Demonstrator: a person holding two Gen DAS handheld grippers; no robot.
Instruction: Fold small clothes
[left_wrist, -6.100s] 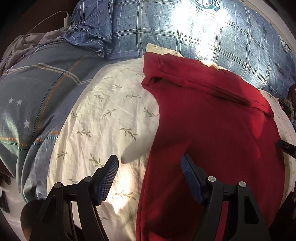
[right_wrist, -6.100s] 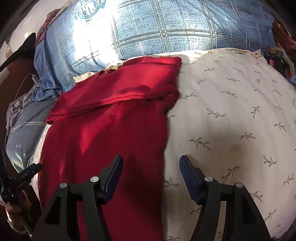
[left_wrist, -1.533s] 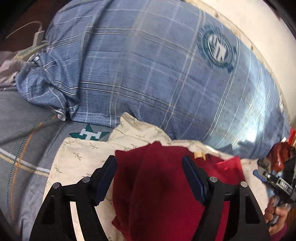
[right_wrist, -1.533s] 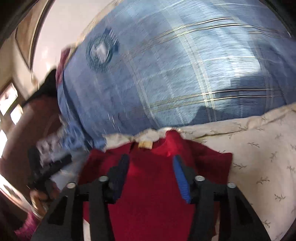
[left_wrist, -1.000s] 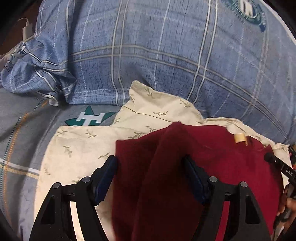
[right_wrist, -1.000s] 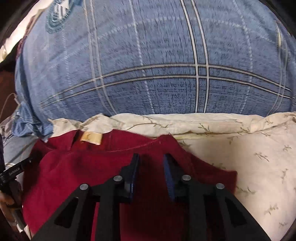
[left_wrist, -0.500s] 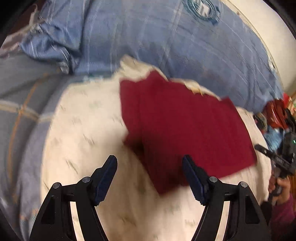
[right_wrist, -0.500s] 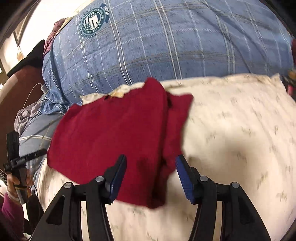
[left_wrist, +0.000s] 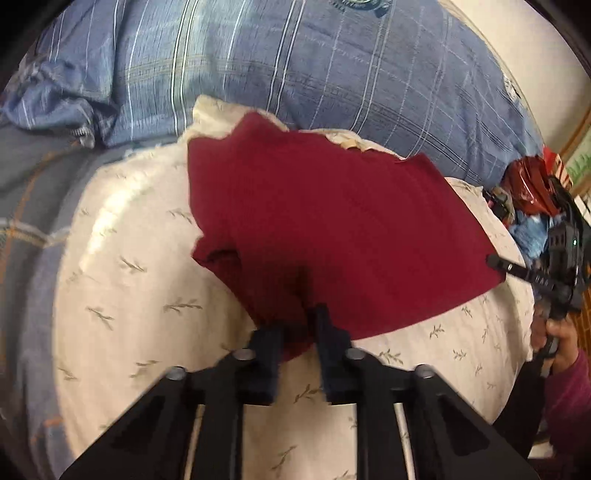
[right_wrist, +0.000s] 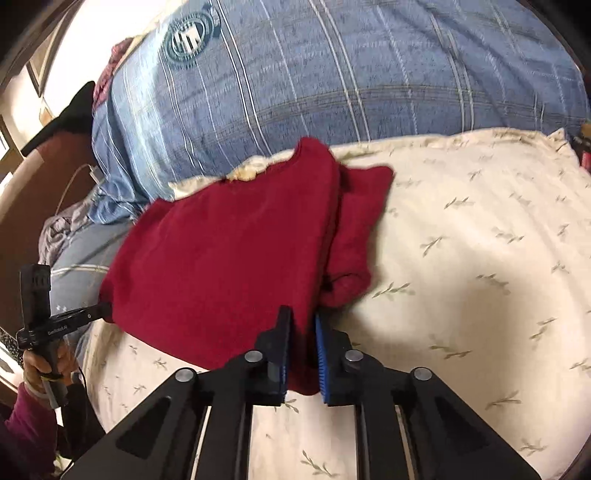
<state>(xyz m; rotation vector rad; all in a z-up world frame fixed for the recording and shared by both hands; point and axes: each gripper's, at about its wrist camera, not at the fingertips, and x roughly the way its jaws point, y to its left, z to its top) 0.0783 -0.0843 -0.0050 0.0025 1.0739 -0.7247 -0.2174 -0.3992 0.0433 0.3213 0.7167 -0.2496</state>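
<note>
Both grippers, left gripper (left_wrist: 295, 332) and right gripper (right_wrist: 300, 343), are pinching near corners of the folded red garment (left_wrist: 332, 221), apparently readying another fold on the cream leaf-print sheet (right_wrist: 480, 277).

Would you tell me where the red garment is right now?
The red garment lies folded on the cream leaf-print sheet, just below the blue plaid pillow, with both tongs gripping its near edge.

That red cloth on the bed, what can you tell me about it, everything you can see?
The dark red knit garment looks soft and fuzzy, like a small sweater. It is folded into a rough rectangle, with a narrower folded part sticking out along one side. It lies on the cream leaf-print sheet, its far edge near the blue plaid pillow. The left gripper and the right gripper each pinch a near corner.
</note>
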